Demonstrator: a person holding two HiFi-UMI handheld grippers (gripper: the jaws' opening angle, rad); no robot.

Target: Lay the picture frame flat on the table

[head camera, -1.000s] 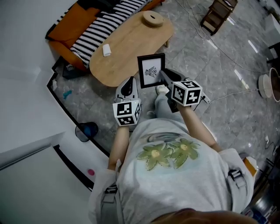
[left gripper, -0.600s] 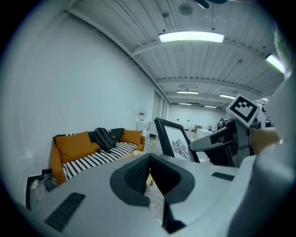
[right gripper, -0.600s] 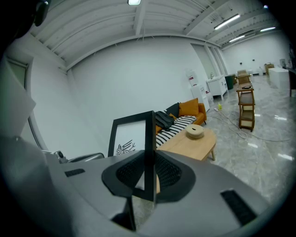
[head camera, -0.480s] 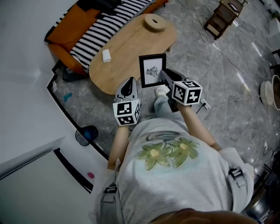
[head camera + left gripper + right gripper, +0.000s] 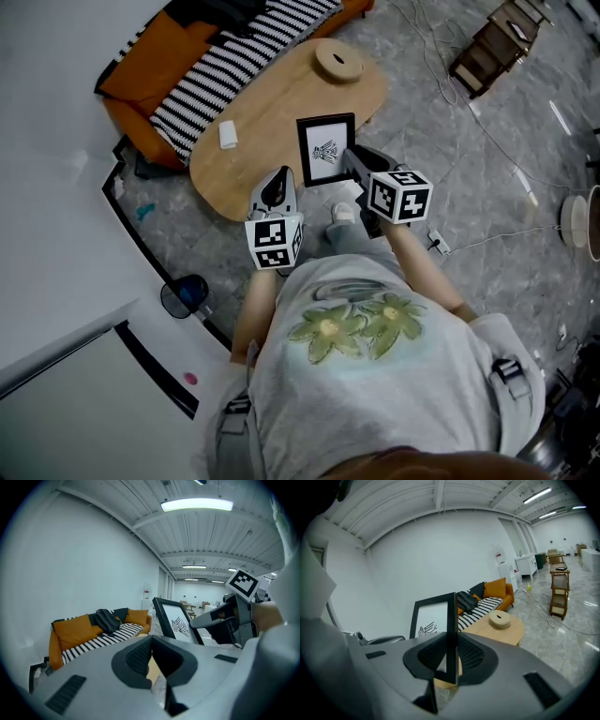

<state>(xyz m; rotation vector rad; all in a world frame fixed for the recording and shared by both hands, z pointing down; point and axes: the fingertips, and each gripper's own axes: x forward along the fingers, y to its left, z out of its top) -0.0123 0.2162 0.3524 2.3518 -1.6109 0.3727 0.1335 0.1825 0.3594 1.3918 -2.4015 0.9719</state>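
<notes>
Grey stone floor [image 5: 487, 159] and a white wall surround an orange sofa [image 5: 155, 56] and an oval wooden table [image 5: 272, 112]. Over the table's near edge, the right gripper [image 5: 351, 159] clamps the upright picture frame [image 5: 326, 150] by its side. The left gripper [image 5: 277, 180] is closed and empty.

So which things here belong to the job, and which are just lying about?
Job:
picture frame
right gripper, jaws shut on the frame's edge
table

Lying about:
round wooden block
small white box
sofa
wooden rack
</notes>
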